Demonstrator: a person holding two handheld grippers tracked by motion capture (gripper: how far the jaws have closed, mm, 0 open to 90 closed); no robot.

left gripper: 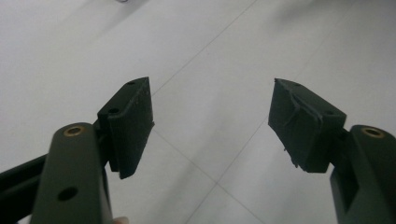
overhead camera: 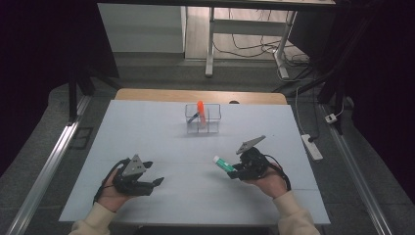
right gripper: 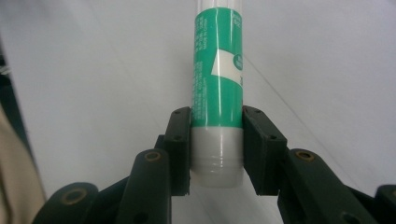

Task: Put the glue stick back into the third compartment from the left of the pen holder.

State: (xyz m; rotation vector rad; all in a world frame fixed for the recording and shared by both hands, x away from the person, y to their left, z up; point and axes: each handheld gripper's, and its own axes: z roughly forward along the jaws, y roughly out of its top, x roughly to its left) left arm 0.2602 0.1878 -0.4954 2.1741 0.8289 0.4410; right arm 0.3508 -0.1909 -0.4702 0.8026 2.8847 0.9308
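A green and white glue stick (right gripper: 217,88) is clamped at its white base between the jaws of my right gripper (right gripper: 216,149). In the high view the glue stick (overhead camera: 223,163) points up and left from the right gripper (overhead camera: 234,170), low over the table's right half. My left gripper (left gripper: 212,123) is open with only the white table surface between its jaws. It rests at the front left of the table (overhead camera: 155,182). A clear plastic organiser (overhead camera: 202,119) stands at the back centre, holding an orange marker (overhead camera: 200,108) upright and a dark pen (overhead camera: 193,117) leaning.
The white table top (overhead camera: 147,137) lies between the grippers and the organiser. A wooden edge (overhead camera: 161,95) runs along the far side. A power strip (overhead camera: 312,147) and cables lie on the floor to the right.
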